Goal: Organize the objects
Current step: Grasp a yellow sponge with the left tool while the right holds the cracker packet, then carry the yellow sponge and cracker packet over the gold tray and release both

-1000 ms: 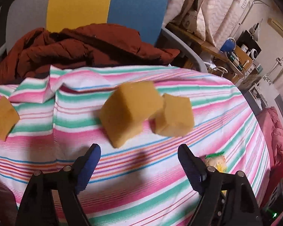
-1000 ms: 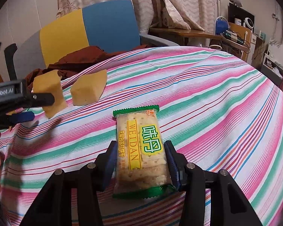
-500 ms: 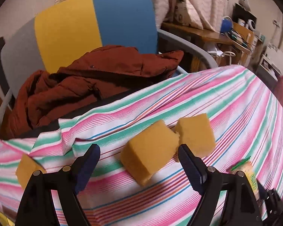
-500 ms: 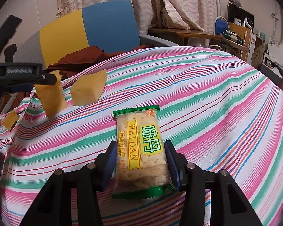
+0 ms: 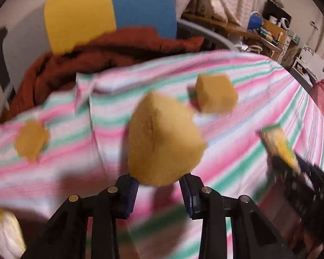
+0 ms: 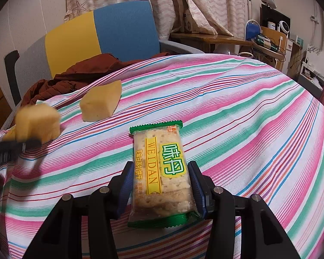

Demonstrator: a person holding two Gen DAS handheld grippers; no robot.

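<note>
In the left wrist view, my left gripper has its jaws closing on a yellow sponge cube, and the blue pads squeeze its near end. The picture is blurred by motion. A second sponge cube lies behind it on the striped tablecloth, and a third sponge cube lies to the left. In the right wrist view, my right gripper is shut on a green-edged cracker packet that rests on the cloth. The held sponge shows at the left, the second sponge beyond it.
A chair with a yellow and blue back stands behind the table with a brown jacket heaped on it. A cluttered desk is at the back right. A blurred pale packet sits at the lower left.
My left gripper's jaws, wide apart around the sponge cube half a second ago, have closed on it, and the view has shifted and blurred. The right gripper and packet have not moved.
</note>
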